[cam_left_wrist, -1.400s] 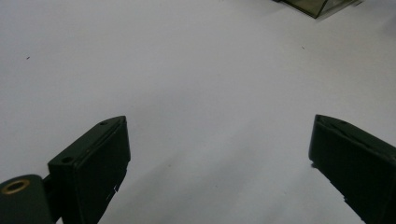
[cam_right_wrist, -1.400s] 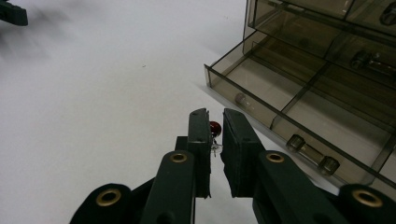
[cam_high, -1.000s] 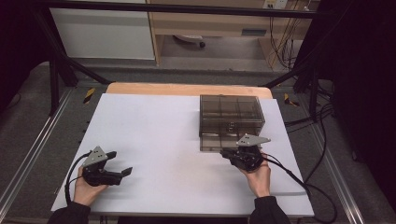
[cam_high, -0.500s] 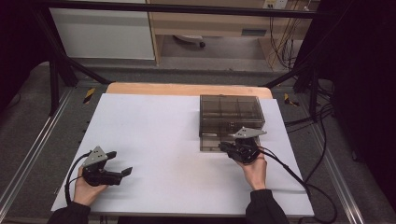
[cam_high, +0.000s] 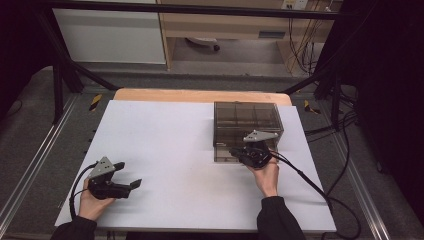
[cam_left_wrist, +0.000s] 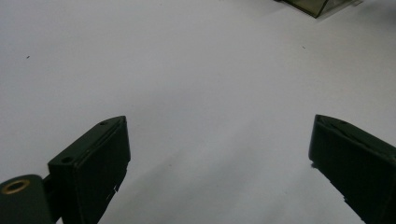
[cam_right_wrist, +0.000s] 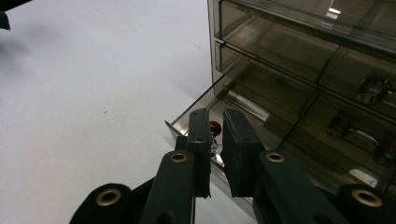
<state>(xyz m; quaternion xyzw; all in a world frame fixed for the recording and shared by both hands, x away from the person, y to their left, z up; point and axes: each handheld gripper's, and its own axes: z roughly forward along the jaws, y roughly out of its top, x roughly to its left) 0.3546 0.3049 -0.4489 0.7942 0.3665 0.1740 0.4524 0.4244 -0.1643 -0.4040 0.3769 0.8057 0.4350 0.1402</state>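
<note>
A smoky clear drawer box (cam_high: 247, 117) stands on the white table (cam_high: 165, 135) at the right of middle. Its bottom drawer (cam_high: 224, 155) is pulled out a little toward me. My right gripper (cam_high: 239, 153) is at that drawer's front wall (cam_right_wrist: 184, 122), its jaws nearly together on either side of the wall. A small red thing (cam_right_wrist: 215, 127) lies inside the drawer just past the right gripper's (cam_right_wrist: 214, 140) tips. My left gripper (cam_high: 128, 175) rests open over bare table at the front left, nothing between its fingers (cam_left_wrist: 100, 154).
Upper drawers of the box (cam_right_wrist: 303, 56) hold small metal parts. A corner of the box (cam_left_wrist: 317, 5) shows far off in the left gripper view. The table's wooden back edge (cam_high: 200, 95) lies behind the box. Cables (cam_high: 305, 175) trail off right.
My right hand and gripper have moved forward and a little left, closer to the box front. The left gripper has stayed put.
</note>
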